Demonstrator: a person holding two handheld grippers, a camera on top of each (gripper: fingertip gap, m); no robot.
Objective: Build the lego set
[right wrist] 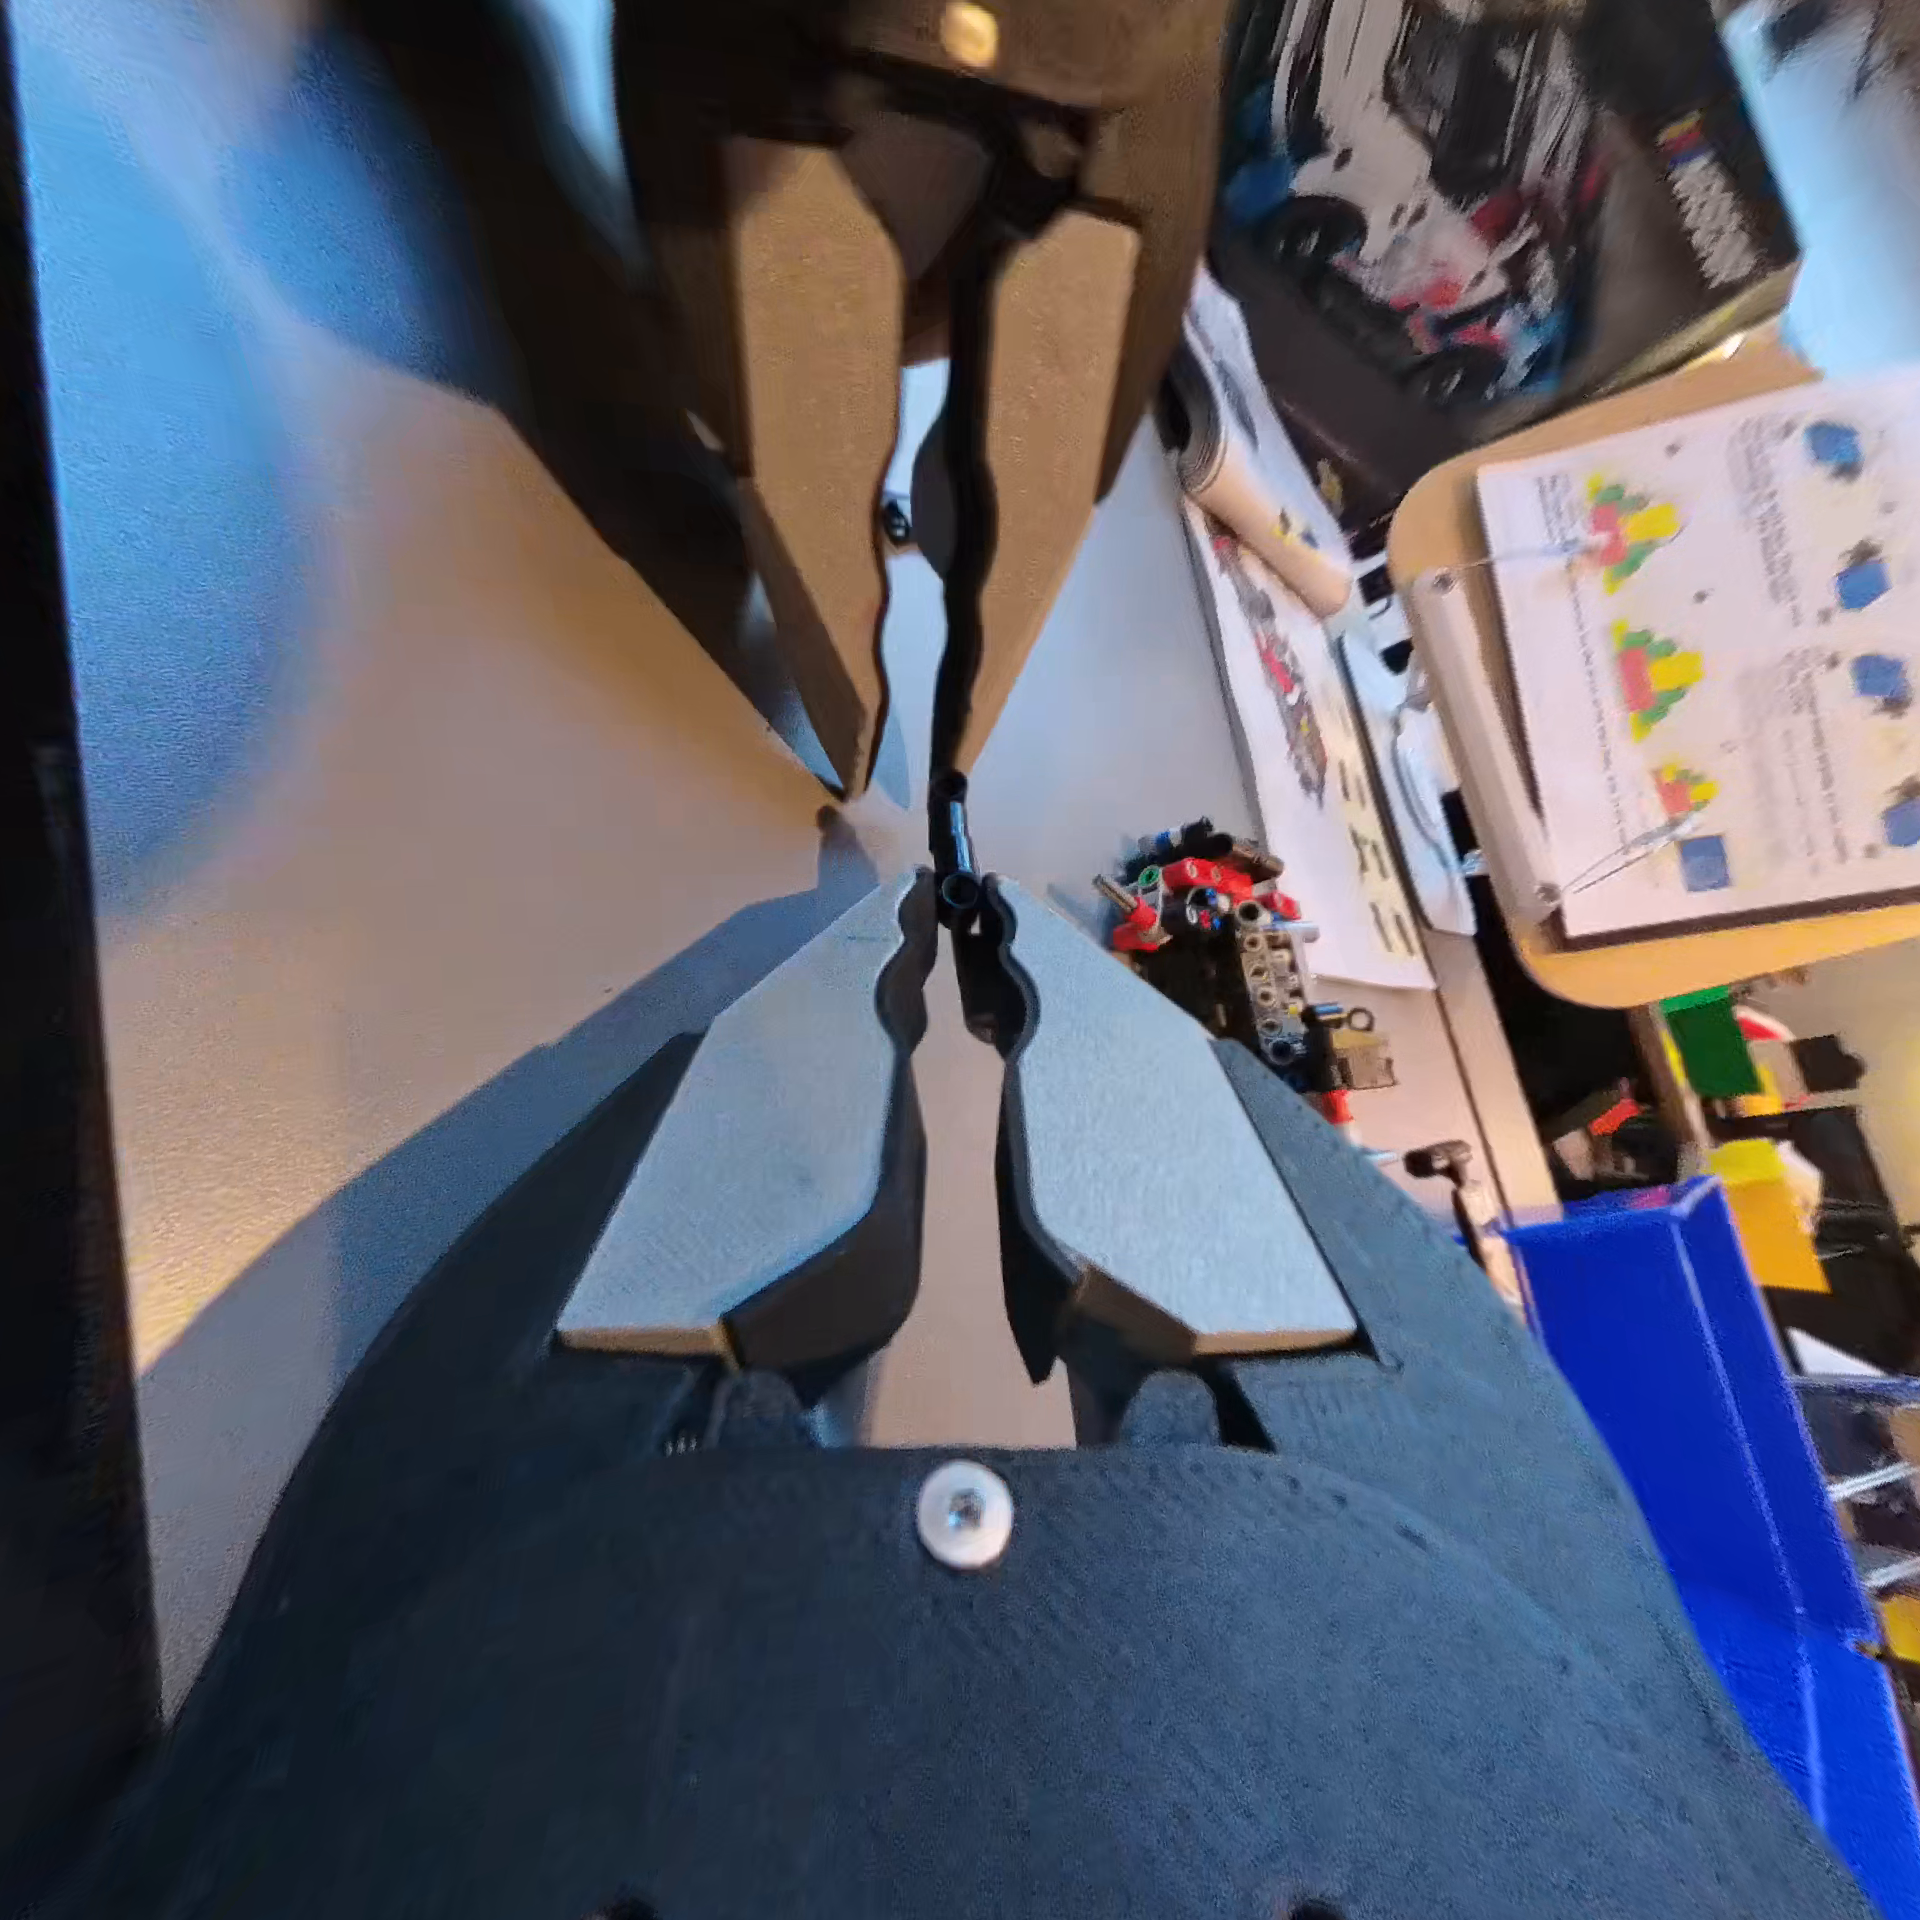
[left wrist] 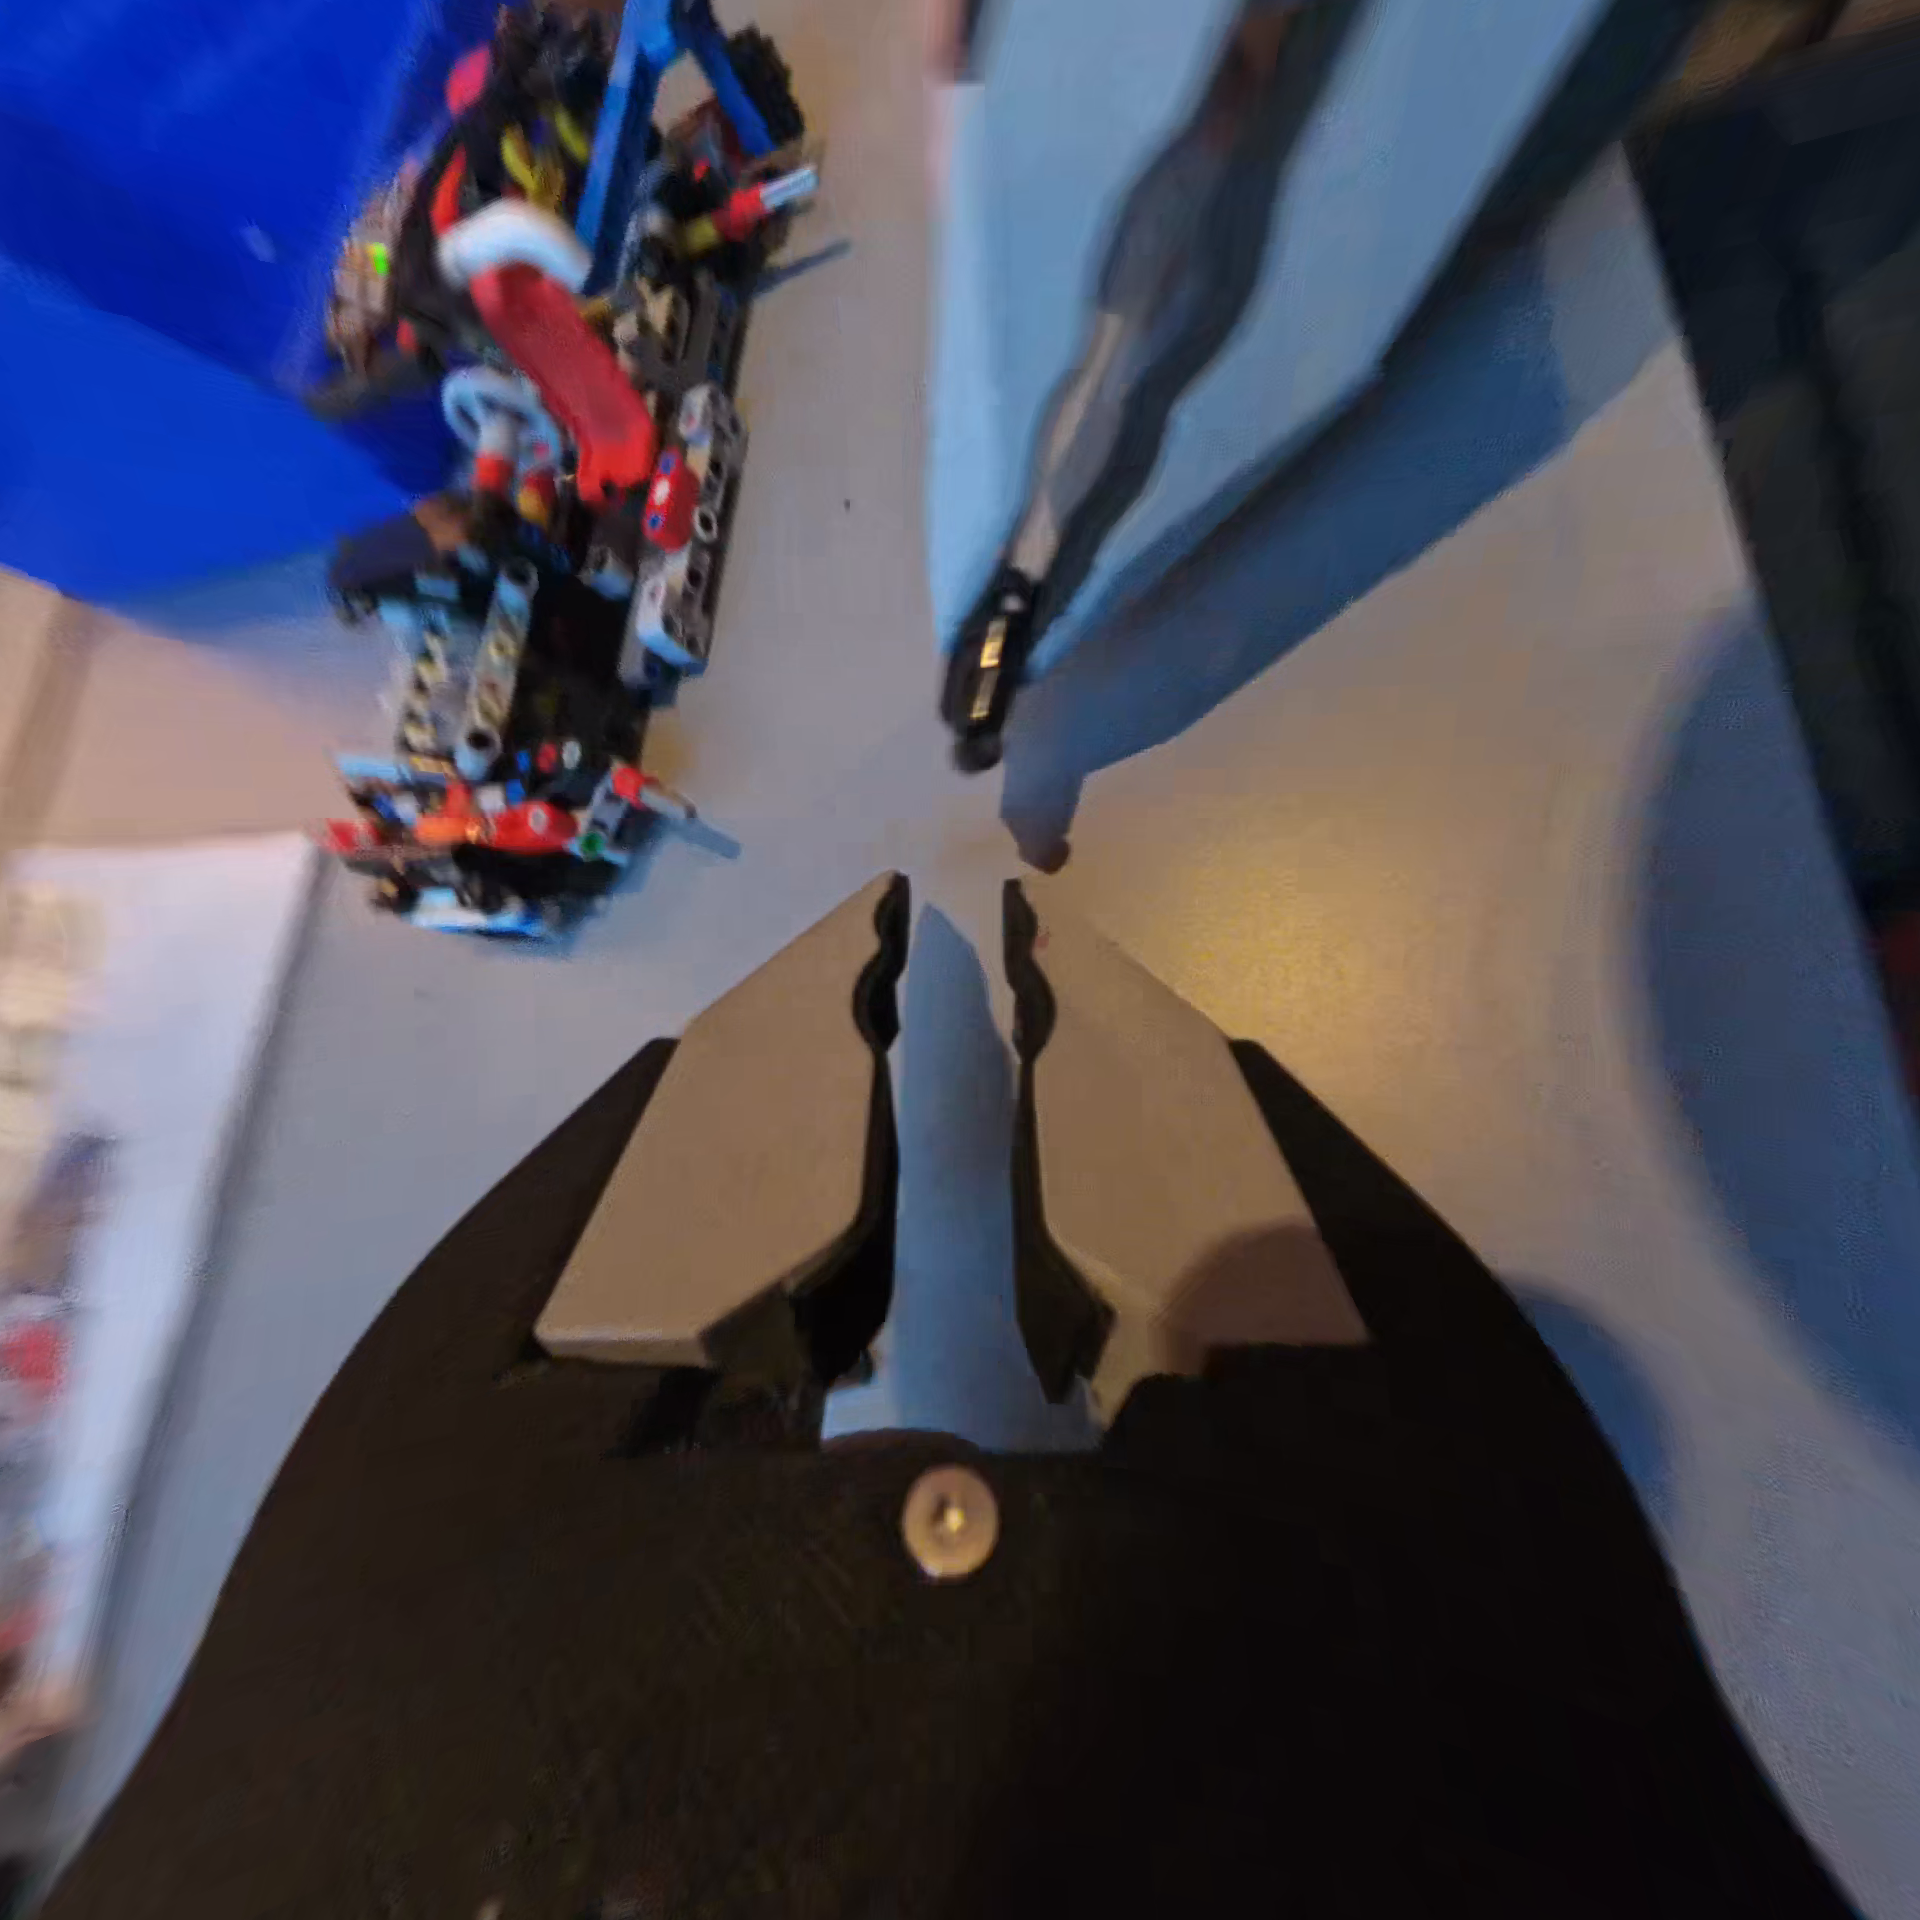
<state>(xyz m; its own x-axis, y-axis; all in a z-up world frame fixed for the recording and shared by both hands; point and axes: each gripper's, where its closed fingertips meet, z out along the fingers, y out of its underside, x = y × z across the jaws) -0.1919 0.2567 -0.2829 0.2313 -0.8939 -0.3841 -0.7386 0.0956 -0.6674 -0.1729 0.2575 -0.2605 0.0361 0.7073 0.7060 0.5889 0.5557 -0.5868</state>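
My right gripper (right wrist: 958, 888) is shut on a small black lego piece (right wrist: 954, 831), whose end sticks out past the fingertips. My left gripper (right wrist: 909, 784) faces it tip to tip from above. In the left wrist view my left gripper (left wrist: 956, 894) has its pads a little apart with only the table showing between them, so it is open and holds nothing. The right gripper (left wrist: 1003, 665) also shows there, ahead and to the right, with the black piece (left wrist: 982, 675) at its tip. The partly built lego model (left wrist: 540, 520) lies on the table to the left, and it shows in the right wrist view (right wrist: 1247, 956) too.
A blue bin (left wrist: 156, 312) stands beside the model, and it shows at the lower right of the right wrist view (right wrist: 1683, 1403). An instruction booklet (right wrist: 1299, 707), a dark set box (right wrist: 1455, 208) and a clipboard with a printed sheet (right wrist: 1714, 644) lie beyond the model.
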